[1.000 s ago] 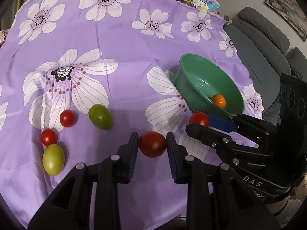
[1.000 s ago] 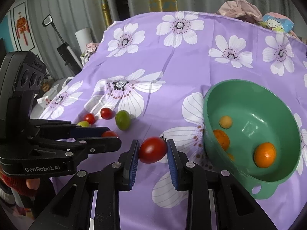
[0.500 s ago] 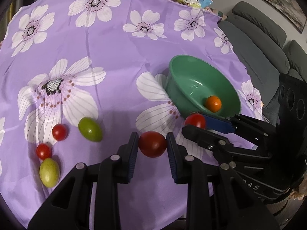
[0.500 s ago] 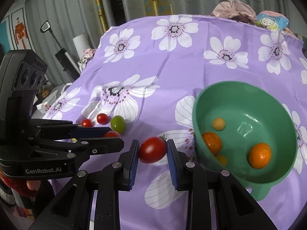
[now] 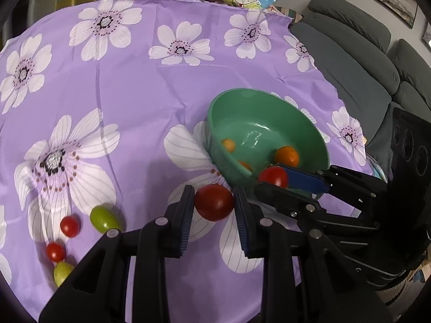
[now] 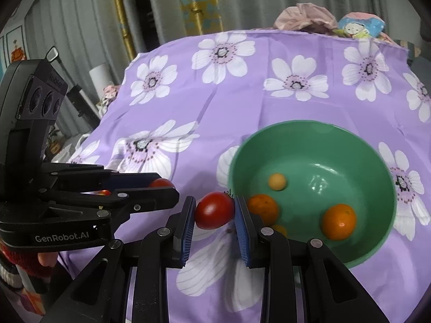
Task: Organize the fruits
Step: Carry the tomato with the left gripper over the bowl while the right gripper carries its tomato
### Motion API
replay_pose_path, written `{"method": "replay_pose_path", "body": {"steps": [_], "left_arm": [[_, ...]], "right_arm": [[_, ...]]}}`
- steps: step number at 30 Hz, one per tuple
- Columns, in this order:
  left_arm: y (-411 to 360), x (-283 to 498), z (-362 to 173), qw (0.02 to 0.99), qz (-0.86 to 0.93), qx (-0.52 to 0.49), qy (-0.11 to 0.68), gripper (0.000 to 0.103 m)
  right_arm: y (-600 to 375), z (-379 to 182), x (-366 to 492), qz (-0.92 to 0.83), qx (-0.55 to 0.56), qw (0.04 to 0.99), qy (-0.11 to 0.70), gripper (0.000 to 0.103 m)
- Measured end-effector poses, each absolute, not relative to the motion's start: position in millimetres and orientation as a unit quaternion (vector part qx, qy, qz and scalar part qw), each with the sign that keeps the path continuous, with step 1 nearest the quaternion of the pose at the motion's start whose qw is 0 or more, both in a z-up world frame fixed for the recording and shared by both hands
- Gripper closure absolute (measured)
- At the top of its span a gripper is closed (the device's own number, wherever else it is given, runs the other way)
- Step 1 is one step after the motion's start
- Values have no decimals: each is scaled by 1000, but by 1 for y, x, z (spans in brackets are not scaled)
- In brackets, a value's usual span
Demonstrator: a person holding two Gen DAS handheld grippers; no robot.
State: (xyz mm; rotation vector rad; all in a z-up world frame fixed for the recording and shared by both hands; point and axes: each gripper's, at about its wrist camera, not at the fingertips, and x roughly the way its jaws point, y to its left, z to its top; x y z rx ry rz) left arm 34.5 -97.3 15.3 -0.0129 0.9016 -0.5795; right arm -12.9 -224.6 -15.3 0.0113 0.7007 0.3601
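Purple flowered tabletop (image 5: 129, 86), grey sofa (image 5: 358, 62) beyond; both jaws angled down, each clamping a red tomato (image 5: 214, 202) (image 6: 214, 210) beside the green bowl (image 6: 377, 161).

— The left gripper (image 5: 214, 210) was all matte black plastic, two long angular arms with cut-out windows, and round silver screws sat on the knuckles.

— And blue ribbed pads lined its fingers (image 5: 186, 215), same as the right gripper (image 6: 214, 214).

— From the right wrist view, the left one's body read "GenRobot.AI" in white lettering (image 6: 62, 237), with a black camera block (image 6: 35, 99) on top that carried three round lenses in a row.

— Down by that handle a red knitted sleeve cuff (image 6: 25, 258) with a white band showed. From the left wrist view, the right gripper's block had three dark lens rings too.
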Motion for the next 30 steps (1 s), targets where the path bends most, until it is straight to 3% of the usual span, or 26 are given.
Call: {"method": "replay_pose_path", "body": {"steps": [30], "left_arm": [[-169,79,4,856,-297,60,420,74]], "right_arm": [[-285,-28,15,90,31,935,341,72]]}}
